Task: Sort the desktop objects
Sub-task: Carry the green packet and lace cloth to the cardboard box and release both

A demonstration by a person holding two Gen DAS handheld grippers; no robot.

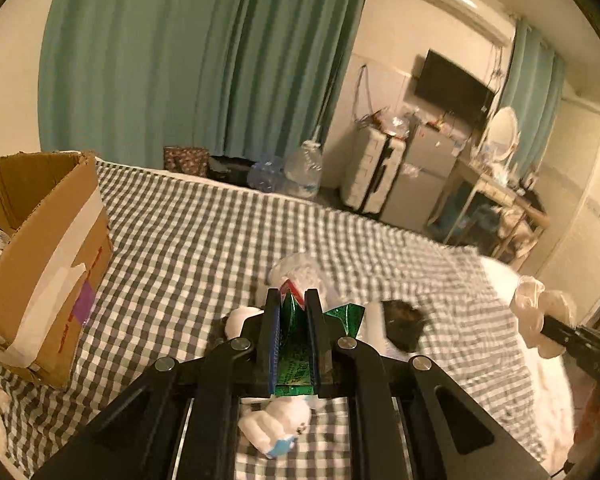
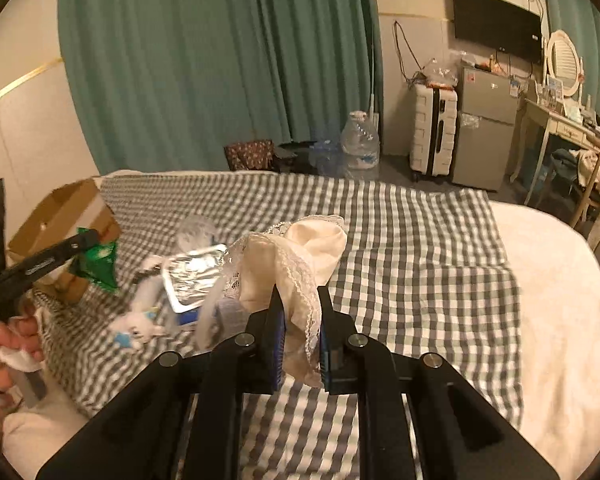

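Note:
My left gripper (image 1: 293, 300) is shut on a green foil snack packet (image 1: 294, 344) and holds it above the checked cloth; the packet also shows at the left of the right wrist view (image 2: 98, 260). My right gripper (image 2: 300, 300) is shut on a cream lace-trimmed cloth (image 2: 296, 256), lifted off the bed. That cloth shows at the right edge of the left wrist view (image 1: 540, 304). A small white plush toy (image 1: 278, 424) lies under the left gripper and also shows in the right wrist view (image 2: 138, 326). A silver foil pack (image 2: 194, 276) lies beside it.
An open cardboard box (image 1: 48, 264) stands at the left on the checked cloth (image 1: 204, 232), with items inside. A crumpled clear plastic bag (image 2: 194, 232) and a dark furry item (image 1: 406, 322) lie on the bed. Water bottles (image 2: 360, 144), suitcase and fridge stand beyond.

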